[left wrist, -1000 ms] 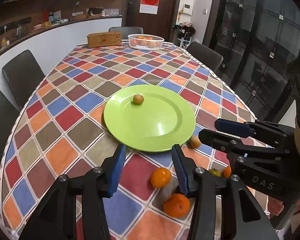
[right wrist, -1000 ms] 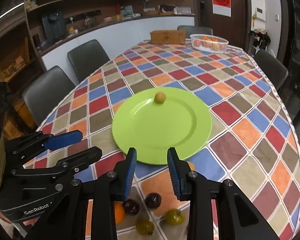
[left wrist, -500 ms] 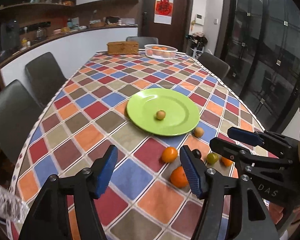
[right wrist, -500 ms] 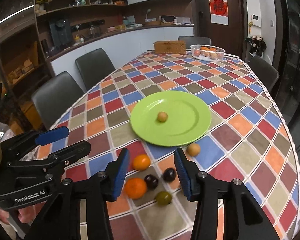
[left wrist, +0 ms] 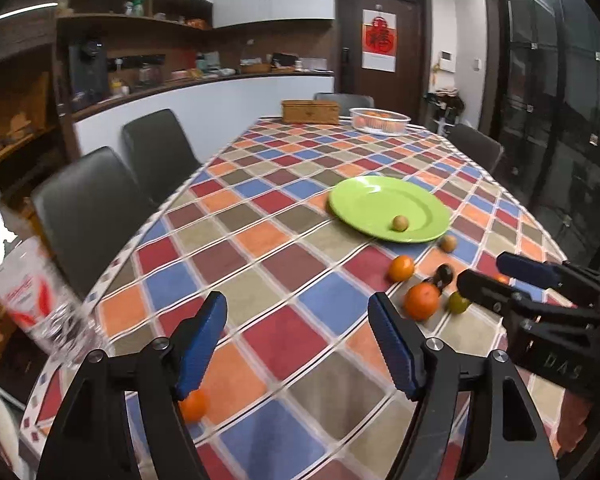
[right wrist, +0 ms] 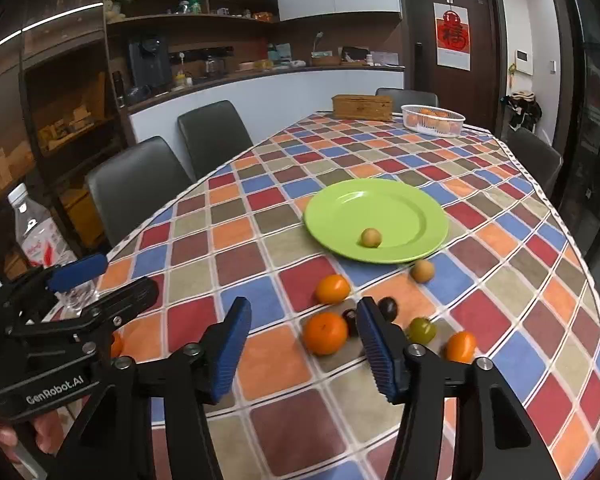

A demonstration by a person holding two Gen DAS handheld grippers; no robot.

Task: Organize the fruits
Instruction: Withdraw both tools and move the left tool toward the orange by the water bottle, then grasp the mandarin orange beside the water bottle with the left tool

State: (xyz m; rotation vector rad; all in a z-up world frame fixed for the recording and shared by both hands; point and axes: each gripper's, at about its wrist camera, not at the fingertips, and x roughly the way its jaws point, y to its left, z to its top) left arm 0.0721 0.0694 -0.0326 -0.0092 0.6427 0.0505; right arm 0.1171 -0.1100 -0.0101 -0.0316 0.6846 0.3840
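Note:
A green plate (left wrist: 364, 204) (right wrist: 340, 208) lies mid-table with one small tan fruit (left wrist: 400, 223) (right wrist: 371, 237) on it. Loose fruit lies on the cloth in front of it: a big orange (right wrist: 325, 333) (left wrist: 421, 301), a smaller orange (right wrist: 332, 289) (left wrist: 401, 268), a tan fruit (right wrist: 422, 271), two dark fruits (right wrist: 388, 306), a green one (right wrist: 422, 330) and another orange (right wrist: 460, 346). One more orange (left wrist: 194, 405) lies by the left finger. My left gripper (left wrist: 298, 346) and right gripper (right wrist: 302, 352) are both open, empty, and held above the near table end.
A water bottle (right wrist: 40, 240) (left wrist: 40, 300) stands at the near left table corner. A white basket of oranges (right wrist: 432, 120) and a wooden box (right wrist: 362, 107) sit at the far end. Dark chairs (right wrist: 132, 188) line the left side.
Both grippers have pulled back and up from the plate, and their jaws have opened wider. The view now takes in more of the near table, the bottle and an extra orange.

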